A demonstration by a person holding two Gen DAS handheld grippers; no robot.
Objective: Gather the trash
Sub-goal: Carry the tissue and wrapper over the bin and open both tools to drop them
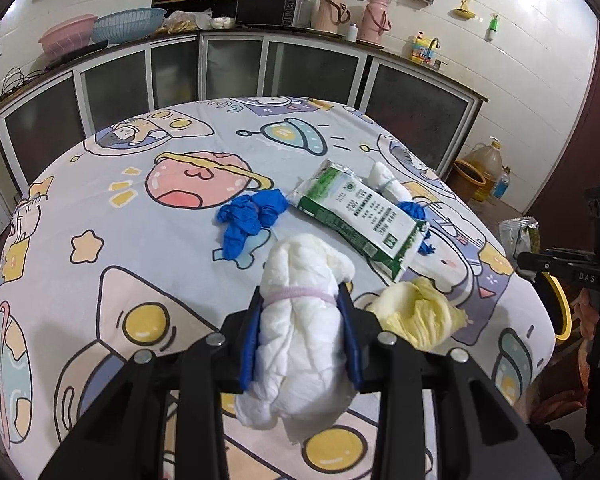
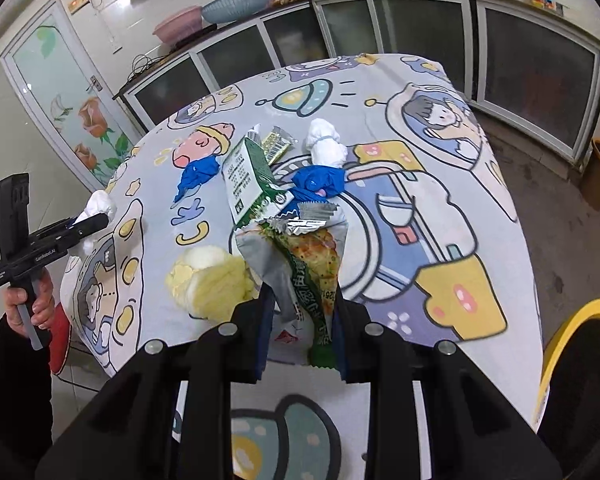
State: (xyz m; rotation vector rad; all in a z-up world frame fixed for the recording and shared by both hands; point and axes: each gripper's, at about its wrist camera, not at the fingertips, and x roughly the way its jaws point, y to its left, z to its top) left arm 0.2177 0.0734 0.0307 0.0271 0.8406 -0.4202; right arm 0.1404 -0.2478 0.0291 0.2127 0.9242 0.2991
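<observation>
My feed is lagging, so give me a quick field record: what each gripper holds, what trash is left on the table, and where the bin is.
left gripper: shut on white wad
right gripper: shut on snack wrapper
left on table: carton, blue glove, second blue glove, yellow wad, small white wad, small gold wrapper
bin: yellow-rimmed, off the table's right edge

White wad (image 1: 300, 340): crumpled, banded with a pink elastic, held above the near table edge.
Snack wrapper (image 2: 304, 276): torn open, green and silver, gripped upright.
Green carton (image 1: 360, 220): flattened, laid mid-table.
Blue gloves (image 1: 248, 220): bunched, left of the carton.
Yellow wad (image 1: 416, 316): crumpled, near right.
</observation>
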